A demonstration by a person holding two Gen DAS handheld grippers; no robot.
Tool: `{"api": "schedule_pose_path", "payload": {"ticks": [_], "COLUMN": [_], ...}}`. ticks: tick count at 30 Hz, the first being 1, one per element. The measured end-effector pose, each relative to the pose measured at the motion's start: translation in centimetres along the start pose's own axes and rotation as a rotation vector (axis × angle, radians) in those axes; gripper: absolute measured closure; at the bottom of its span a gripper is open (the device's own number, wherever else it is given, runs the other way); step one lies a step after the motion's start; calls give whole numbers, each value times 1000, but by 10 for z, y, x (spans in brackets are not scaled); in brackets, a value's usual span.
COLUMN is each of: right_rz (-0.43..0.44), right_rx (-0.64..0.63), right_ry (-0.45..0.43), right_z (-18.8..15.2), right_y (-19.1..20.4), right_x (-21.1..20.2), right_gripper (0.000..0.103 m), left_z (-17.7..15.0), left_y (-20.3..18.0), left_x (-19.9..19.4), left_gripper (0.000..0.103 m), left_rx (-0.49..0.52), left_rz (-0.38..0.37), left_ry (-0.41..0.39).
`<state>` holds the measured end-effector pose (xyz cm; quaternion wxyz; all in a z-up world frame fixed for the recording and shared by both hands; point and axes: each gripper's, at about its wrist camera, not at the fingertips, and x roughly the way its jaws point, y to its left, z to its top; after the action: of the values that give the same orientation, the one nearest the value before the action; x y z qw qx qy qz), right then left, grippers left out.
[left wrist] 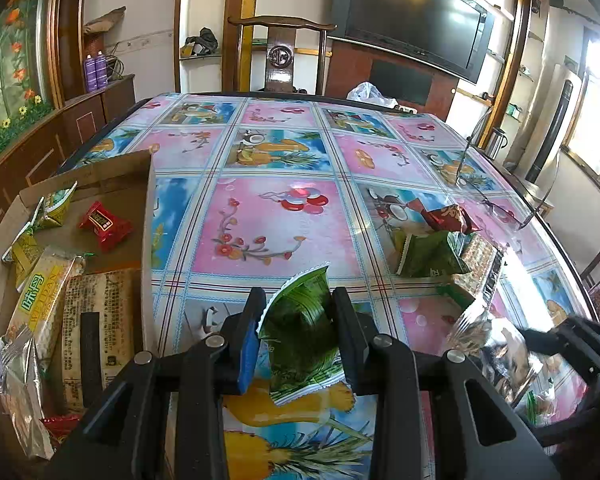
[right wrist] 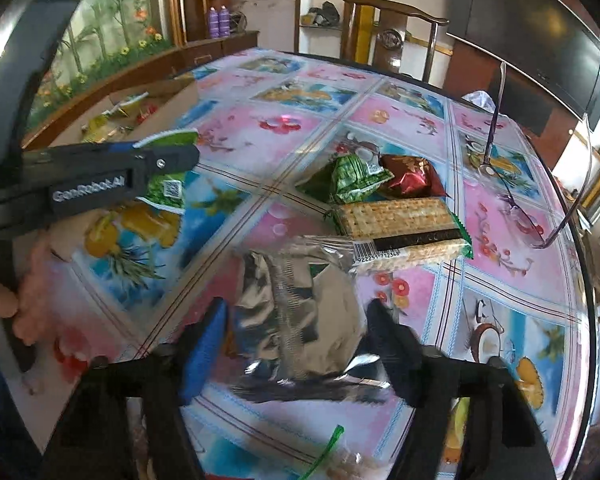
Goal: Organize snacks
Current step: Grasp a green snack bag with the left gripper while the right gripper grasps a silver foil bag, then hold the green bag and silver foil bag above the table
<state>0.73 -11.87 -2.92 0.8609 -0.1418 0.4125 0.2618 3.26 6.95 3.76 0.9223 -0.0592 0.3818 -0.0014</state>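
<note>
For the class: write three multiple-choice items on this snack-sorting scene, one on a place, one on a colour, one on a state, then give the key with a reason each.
1. Where does the cardboard box stand?
A. at the table's left edge
B. on the chair
C. under the television

2. What colour is the packet in the left gripper?
A. red
B. green
C. silver

3. How is the silver packet at the right gripper?
A. in the box
B. under the crackers
C. between the jaws

Key: 1 A, the box sits left of the tablecloth. 2 B, green leaf print between the pads. 3 C, a finger stands on either side of it.
</note>
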Motion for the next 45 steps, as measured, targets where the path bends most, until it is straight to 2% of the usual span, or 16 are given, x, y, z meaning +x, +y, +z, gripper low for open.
{"api": "schedule_pose_path", "payload": {"ticks": [1,5,9,11,13,16,24,31,45], "right_rz": [-1,-11,29,12,-20,-18,-21,-26,-17], "right_rx": [4,40,174,243,258,251,289,281,280], "right_ry": [-6,-38,-150,-205,-229,-249,-268,-263,-263], "right_z": [0,11,35,47,51,47,40,38,37], "right_y": [0,0,-8,-12,-9,-4,-13,-10,-9], "right_x": [0,-3,-17,-19,-18,-17,-20,-18,-18], "right_gripper": [42,42,41,41,41,41,41,41,41], "left_z": [0,1,2,1,1,0,-4,-5,-6], "left_y": [0,0,2,1,0,-4,-20,-25,-28], "left_x": [0,-2,-4,-4,-4,-6,-17,-22,-23], "left_gripper": [70,70,70,70,70,70,70,70,70], "left_rx": [0,-3,-1,2,13,31,111,138,154], "left_rz": [0,-1,8,11,18,30,73,89,98], "left_ry": [-1,-9,-22,-23,-27,-39,-107,-136,-146]}}
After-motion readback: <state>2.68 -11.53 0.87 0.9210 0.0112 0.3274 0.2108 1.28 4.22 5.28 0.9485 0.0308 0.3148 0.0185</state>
